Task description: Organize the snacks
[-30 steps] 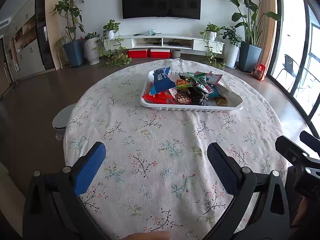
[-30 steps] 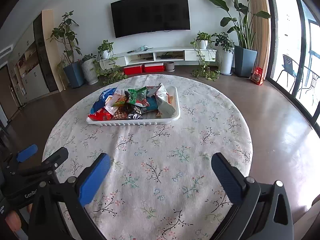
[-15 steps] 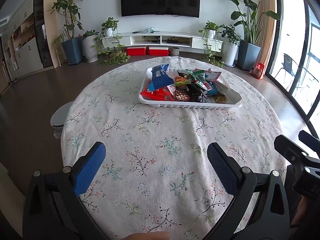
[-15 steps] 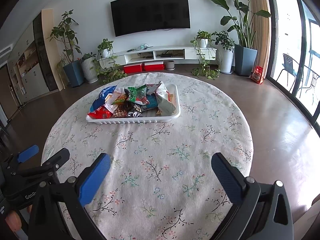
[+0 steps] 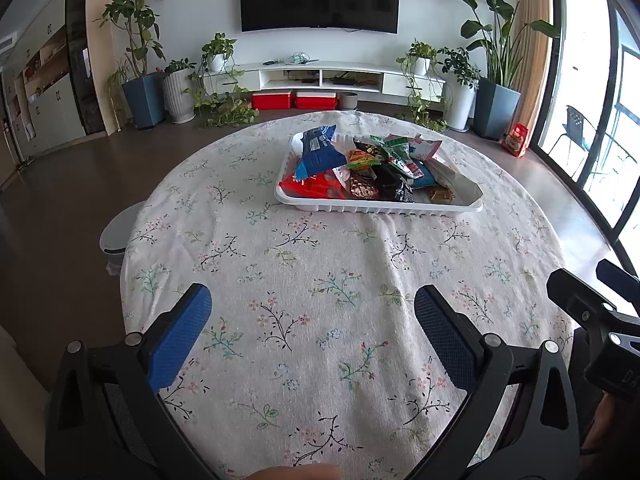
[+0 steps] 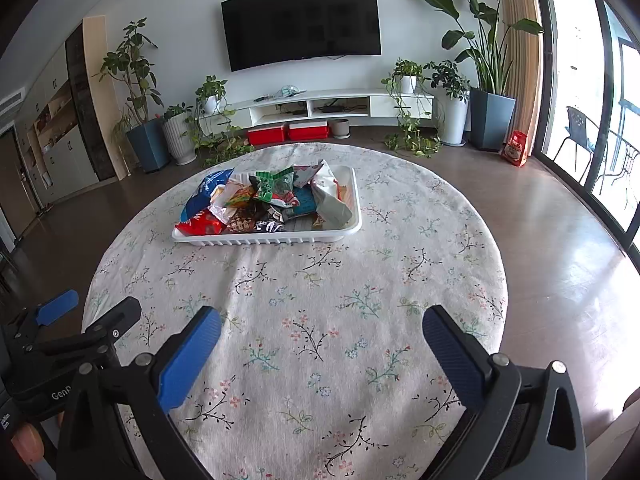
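Observation:
A white tray [image 5: 380, 208] stands on the far half of the round table and holds a heap of snack packets [image 5: 372, 168], among them a blue bag [image 5: 320, 152] and a red one [image 5: 316, 188]. The tray [image 6: 272, 238] and the snack heap [image 6: 264, 200] also show in the right wrist view. My left gripper [image 5: 314, 312] is open and empty, low over the near part of the table. My right gripper [image 6: 322, 330] is open and empty, also over the near part, well short of the tray. The left gripper shows at the left edge of the right wrist view [image 6: 88, 308].
The table has a floral cloth [image 5: 320, 280]. A small white stool [image 5: 116, 236] stands beside its left edge. Behind are a TV console [image 6: 316, 108], potted plants [image 6: 144, 120] and a glass door [image 6: 600, 100] at the right.
Both grippers have stayed open. The left wrist view has drifted a little back and up, so the tray sits slightly farther; the right view is almost unchanged.

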A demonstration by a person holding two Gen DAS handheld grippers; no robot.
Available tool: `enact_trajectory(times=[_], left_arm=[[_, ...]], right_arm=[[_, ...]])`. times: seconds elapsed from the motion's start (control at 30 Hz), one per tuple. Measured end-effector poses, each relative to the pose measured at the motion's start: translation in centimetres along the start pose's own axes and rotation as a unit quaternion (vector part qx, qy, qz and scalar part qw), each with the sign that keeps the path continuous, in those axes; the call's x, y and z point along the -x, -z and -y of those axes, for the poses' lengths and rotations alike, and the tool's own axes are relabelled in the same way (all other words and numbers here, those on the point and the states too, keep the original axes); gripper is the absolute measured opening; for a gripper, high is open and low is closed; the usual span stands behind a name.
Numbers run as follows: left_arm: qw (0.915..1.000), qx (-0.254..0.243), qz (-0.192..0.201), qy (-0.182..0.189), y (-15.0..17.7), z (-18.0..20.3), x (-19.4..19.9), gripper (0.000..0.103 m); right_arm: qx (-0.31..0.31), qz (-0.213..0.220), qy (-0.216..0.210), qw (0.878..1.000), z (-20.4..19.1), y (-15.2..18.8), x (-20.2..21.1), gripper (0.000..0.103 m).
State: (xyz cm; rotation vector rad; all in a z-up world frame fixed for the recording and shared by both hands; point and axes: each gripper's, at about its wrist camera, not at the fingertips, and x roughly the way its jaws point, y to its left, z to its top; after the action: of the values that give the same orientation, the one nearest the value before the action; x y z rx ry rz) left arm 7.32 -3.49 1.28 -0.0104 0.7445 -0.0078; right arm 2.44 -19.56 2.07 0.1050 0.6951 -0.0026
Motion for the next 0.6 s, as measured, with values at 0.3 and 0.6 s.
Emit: enact_trajectory(times=[0.3, 0.6], left_arm=[[1.0000, -0.002, -0.001, 0.001, 0.09, 0.07, -0.09, 0.103], [1.0000, -0.002, -0.002, 0.003, 0.11, 0.09, -0.14, 0.103]], right_arm=[[0.000, -0.001, 0.000, 1.000, 0.00, 0.04, 0.02, 0.103], [0.001, -0.003, -0.001, 1.000, -0.02, 0.16, 0.03, 0.103]])
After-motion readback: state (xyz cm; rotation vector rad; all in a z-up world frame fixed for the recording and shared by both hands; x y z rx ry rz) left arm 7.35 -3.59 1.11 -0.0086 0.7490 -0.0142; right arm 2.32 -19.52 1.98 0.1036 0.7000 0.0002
